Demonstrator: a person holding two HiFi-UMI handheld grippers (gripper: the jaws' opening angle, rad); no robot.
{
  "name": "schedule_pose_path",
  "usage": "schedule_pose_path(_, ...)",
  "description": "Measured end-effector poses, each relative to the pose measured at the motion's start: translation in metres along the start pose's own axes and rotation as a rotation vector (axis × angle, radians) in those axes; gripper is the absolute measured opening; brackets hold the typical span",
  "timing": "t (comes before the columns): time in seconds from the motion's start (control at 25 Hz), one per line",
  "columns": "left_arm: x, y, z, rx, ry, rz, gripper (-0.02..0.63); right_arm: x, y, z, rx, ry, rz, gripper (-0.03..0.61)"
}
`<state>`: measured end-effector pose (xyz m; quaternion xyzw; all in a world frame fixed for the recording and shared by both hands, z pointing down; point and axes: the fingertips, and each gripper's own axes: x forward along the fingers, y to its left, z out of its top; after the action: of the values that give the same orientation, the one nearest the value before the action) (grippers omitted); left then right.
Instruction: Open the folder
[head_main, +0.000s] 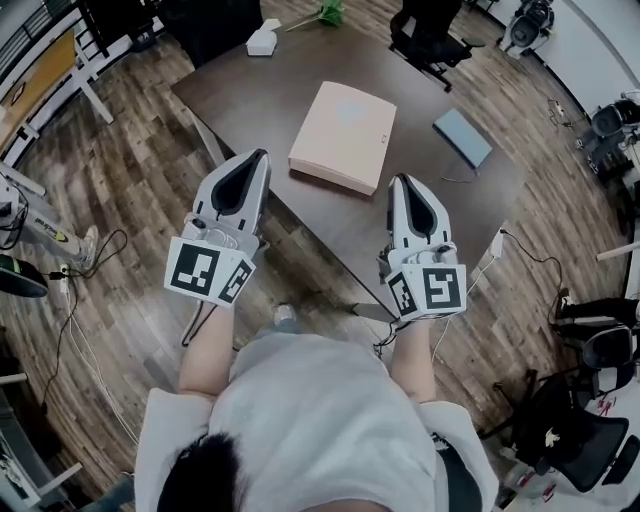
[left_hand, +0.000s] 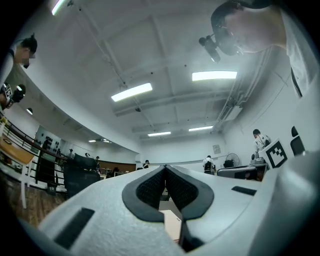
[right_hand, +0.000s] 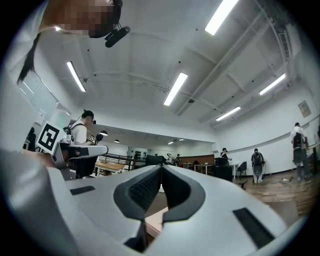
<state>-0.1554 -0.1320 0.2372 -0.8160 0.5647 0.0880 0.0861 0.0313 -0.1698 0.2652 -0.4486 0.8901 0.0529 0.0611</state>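
My left gripper (head_main: 261, 157): I read its jaws as pressed together, tip to tip, with nothing held between them; the left gripper view (left_hand: 165, 168) confirms this. My right gripper (head_main: 401, 181): its jaws are likewise together and empty, as I see in the right gripper view (right_hand: 161, 166). Both grippers are held in the air, side by side and pointing away from the person, each with its marker cube toward the body. The left one sits over the near-left edge of the worktop (head_main: 262, 100), and the right one sits over the worktop close to its near corner.

The folder (head_main: 345, 135), pale pink, lies closed and flat on the middle of the worktop, beyond and between the two gripper tips; neither gripper touches it. I see a strip of its cover below the joined jaws in each gripper view (left_hand: 172, 226) (right_hand: 155, 223).

Toward the right edge of the worktop, a flat blue-grey item (head_main: 462, 137) lies apart from the folder. At the far-left corner a small white object (head_main: 262, 42) stands. The worktop stands on a wooden floor (head_main: 120, 160).
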Motion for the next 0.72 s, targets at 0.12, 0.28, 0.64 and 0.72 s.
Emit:
schedule_pose_path(0.12, 0.015, 0.021, -0.006, -0.001, -0.002, -0.034, 0.008, 0.023, 0.001, -0.004, -0.003, -0.001, -0.028, 0.012)
schedule_pose_path(0.28, 0.032, 0.05, -0.017, 0.002, 0.004, -0.063, 0.009, 0.049, 0.003, -0.011, -0.005, 0.003, -0.069, 0.014)
schedule_pose_path(0.64, 0.059, 0.075, -0.043, 0.005, 0.041, -0.146, 0.008, 0.07, -0.006, -0.033, 0.001, 0.056, -0.156, 0.012)
schedule_pose_path(0.72, 0.066, 0.075, -0.055, -0.006, 0.062, -0.164, 0.008, 0.069, -0.011, -0.042, 0.014, 0.081, -0.176, 0.012)
